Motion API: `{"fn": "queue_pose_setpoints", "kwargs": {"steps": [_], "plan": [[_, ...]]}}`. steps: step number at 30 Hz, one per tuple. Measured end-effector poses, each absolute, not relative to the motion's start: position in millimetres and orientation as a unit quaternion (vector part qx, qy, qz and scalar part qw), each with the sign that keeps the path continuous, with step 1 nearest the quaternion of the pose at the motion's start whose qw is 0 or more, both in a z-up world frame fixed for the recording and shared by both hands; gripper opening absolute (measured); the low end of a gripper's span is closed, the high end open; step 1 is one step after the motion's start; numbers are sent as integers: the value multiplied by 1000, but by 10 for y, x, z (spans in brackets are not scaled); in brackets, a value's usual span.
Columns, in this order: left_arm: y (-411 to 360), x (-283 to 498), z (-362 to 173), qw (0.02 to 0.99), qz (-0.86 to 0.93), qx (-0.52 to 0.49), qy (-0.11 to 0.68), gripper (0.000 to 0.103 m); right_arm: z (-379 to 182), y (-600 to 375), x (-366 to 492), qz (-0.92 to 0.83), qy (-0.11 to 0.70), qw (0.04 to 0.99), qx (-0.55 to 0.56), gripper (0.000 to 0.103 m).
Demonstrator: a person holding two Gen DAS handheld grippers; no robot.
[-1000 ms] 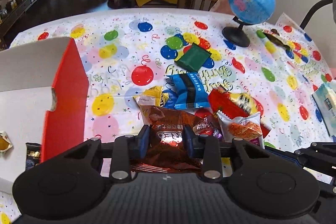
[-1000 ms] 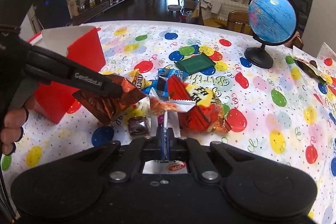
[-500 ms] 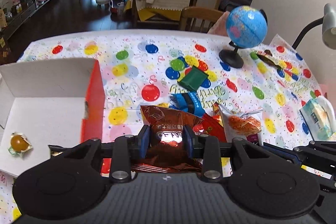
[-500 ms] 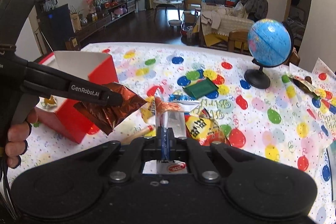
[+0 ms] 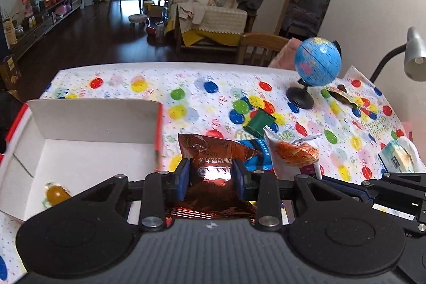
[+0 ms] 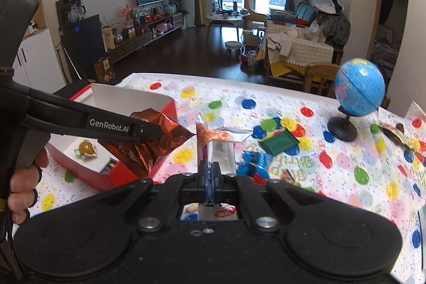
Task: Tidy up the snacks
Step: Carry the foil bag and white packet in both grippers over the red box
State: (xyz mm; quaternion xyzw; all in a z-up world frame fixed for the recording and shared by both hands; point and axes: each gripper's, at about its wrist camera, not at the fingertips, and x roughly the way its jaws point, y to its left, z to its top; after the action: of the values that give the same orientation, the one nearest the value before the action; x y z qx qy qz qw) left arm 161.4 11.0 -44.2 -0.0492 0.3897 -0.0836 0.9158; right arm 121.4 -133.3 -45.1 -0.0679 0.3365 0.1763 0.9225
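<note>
Left gripper [image 5: 212, 177] clamped on brown foil Oreo pack [image 5: 213, 151], held in the air just right of the red box [image 5: 80, 121] and above the balloon-print tablecloth [image 5: 186, 87]. Right gripper [image 6: 209, 178] pinched tight on white snack pouch [image 6: 218, 148], pouch upright, orange print at top.

Left wrist view only: full white box interior, one yellow wrapped candy [image 5: 56, 194] on its floor, tissue pack [image 5: 396, 159] at far right, lamp head [image 5: 414, 57].

Right wrist view only: left gripper from the side with bare fingers [image 6: 21, 180] on its handle, Oreo pack hanging over the box's near red wall, something colourful in the box corner, too small to identify.

Both views: globe [image 6: 359, 89], green packet [image 6: 278, 141], blue wrapper [image 6: 253, 161] on cloth, well apart from box.
</note>
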Motion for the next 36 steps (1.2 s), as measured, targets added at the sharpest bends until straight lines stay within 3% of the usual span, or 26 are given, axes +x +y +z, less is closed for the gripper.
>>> {"fn": "queue_pose_setpoints", "kwargs": {"steps": [36], "plan": [[1934,1660,-531,913,2,-64,403,34,-676,392,1671,226,345,906,-92,1]]}}
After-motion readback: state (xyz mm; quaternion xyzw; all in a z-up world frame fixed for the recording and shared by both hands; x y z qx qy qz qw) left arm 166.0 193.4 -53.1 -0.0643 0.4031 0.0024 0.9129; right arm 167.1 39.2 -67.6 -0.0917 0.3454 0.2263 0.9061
